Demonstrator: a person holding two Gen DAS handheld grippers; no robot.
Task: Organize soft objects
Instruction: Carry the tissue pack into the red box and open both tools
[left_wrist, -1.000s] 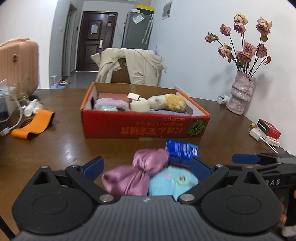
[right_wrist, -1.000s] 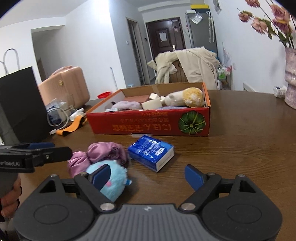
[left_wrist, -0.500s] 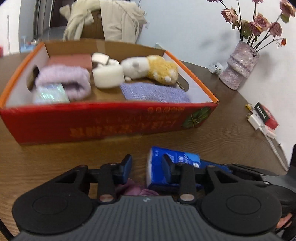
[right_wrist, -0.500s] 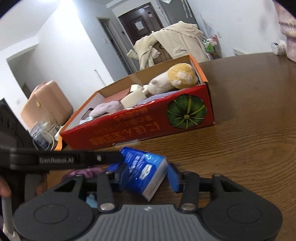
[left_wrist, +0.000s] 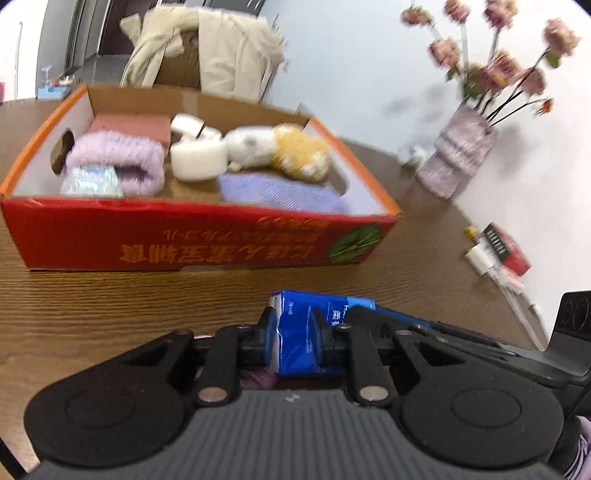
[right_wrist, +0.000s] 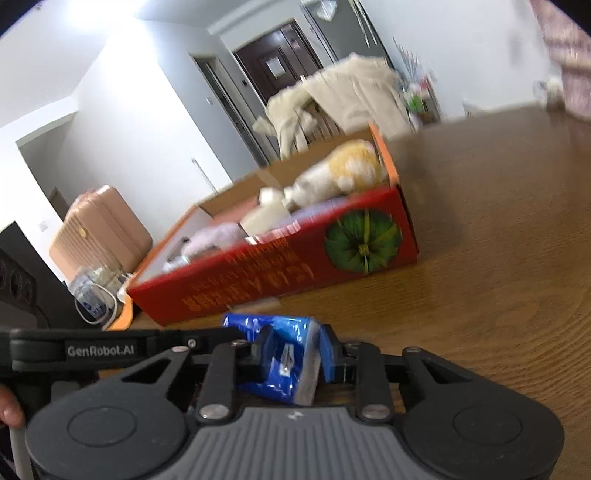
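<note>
My red box already holds several soft things, and both my left hand-held gripper and right hand-held gripper have just closed on the blue tissue pack (low over the worktop), still unboxed.

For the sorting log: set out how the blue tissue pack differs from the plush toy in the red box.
The blue tissue pack has a glossy wrapper; the plush toy is fuzzy, white and yellow. The pack sits outside the red box, in front of it; the toy lies inside. The left gripper and right gripper, whose jaws have just been closing, pinch the pack; nothing touches the toy. Both look soft.
</note>
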